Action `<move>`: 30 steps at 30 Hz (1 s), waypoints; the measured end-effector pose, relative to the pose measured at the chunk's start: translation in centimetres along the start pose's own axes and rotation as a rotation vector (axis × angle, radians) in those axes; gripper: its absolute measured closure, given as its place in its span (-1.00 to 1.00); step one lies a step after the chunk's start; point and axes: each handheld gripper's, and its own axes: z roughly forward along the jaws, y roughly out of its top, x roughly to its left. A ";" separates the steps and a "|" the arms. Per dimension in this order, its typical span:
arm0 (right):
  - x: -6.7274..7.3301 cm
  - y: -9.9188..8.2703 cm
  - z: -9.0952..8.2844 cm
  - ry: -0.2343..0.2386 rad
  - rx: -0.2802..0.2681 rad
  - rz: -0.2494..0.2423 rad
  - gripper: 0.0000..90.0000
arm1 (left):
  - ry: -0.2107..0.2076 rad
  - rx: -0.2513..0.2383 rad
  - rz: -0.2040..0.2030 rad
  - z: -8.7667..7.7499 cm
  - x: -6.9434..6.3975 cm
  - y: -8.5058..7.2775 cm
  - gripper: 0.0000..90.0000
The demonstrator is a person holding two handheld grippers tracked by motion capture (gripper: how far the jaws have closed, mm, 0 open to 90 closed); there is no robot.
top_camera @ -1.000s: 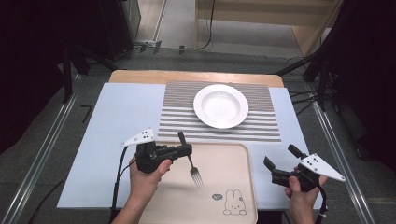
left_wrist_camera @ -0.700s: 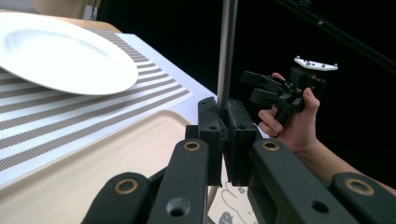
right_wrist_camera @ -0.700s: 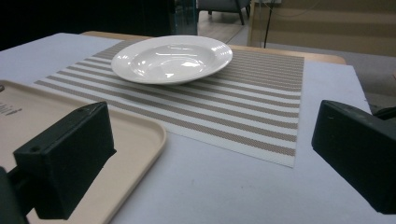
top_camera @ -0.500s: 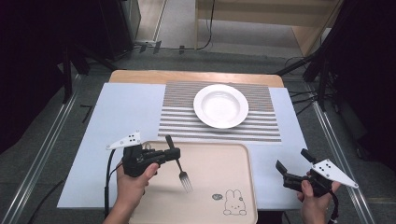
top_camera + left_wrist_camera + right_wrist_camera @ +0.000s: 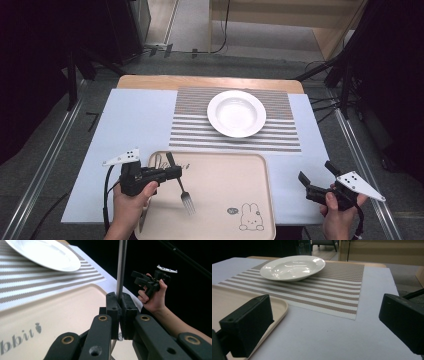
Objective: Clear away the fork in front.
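Here, a fork is gripped by its handle in the clenched left tongs, held over the left part of the beige tray with its tines pointing toward the near edge. Whether the tines touch the tray cannot be told. The right tongs are held spread wide, with nothing between them, beyond the tray's right edge above the pale blue worktop. A white plate is seen on the striped placemat, well apart from the fork.
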 end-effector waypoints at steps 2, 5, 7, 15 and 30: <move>0.0 -0.1 0.1 0.000 0.002 0.000 -1.00 | -0.007 0.024 -0.011 0.1 0.2 -0.2 0.93; 0.1 -0.2 0.2 0.001 0.006 -0.005 -1.00 | -0.014 0.054 -0.023 0.3 0.6 -0.4 0.93; 0.1 -0.4 0.3 -0.001 0.010 -0.011 -1.00 | -0.017 0.068 -0.033 0.4 0.8 -0.5 0.93; -0.2 -0.7 0.4 0.002 0.002 -0.008 -1.00 | 0.012 0.107 -0.080 0.9 2.4 -1.3 0.93; -0.8 -1.2 0.9 -0.007 0.022 -0.003 -1.00 | 0.067 0.125 -0.143 1.2 4.6 -2.0 0.88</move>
